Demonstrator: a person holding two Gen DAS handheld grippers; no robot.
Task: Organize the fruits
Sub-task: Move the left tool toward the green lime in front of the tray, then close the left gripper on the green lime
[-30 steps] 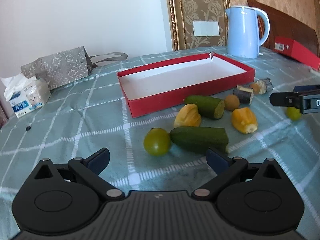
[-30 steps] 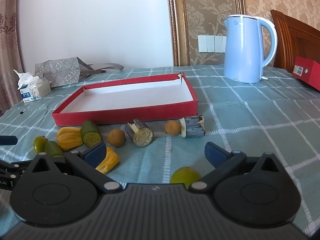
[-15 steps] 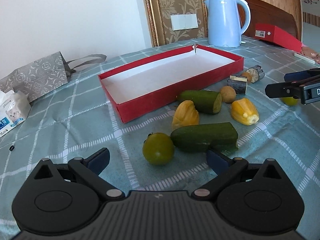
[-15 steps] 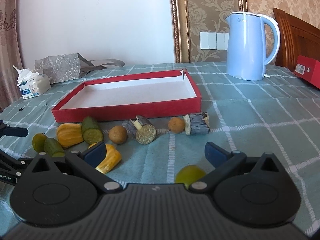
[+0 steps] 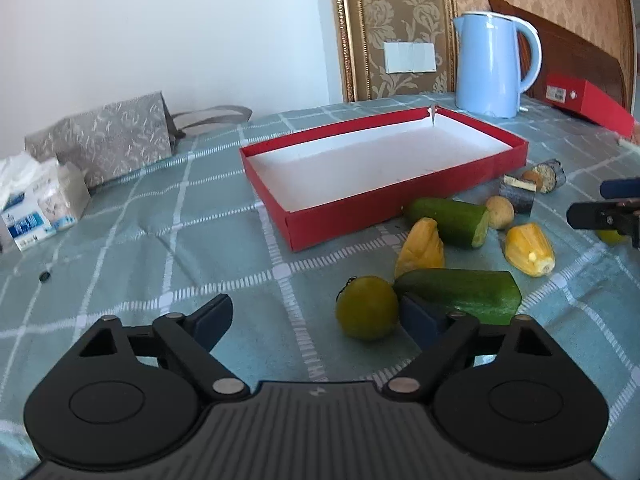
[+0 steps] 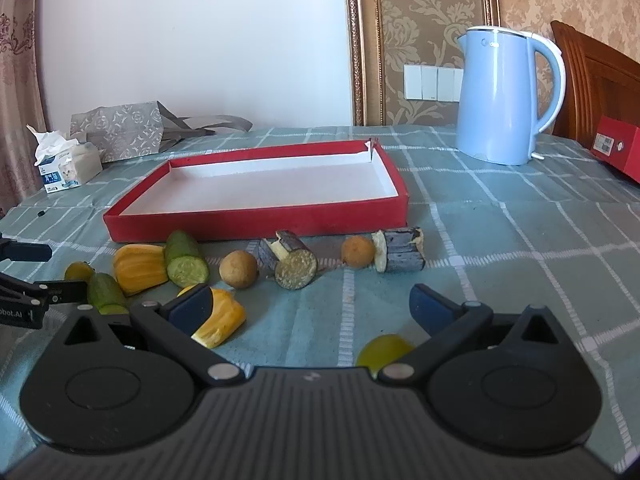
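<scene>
Fruit pieces point(image 6: 239, 268) scattered on tabletop point(image 6: 500, 240) just in front of empty red tray point(image 6: 256, 222). Left claw point(image 5: 316, 314) open, green tomato point(image 5: 367, 307) by its right finger. Right claw point(image 6: 310, 306) open, hovering above lime point(image 6: 383, 352)

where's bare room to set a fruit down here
The red tray is bare inside. Cloth is bare between tray and tissue pack, and right of the dark cut piece. Crowded along the tray's near wall.
</scene>
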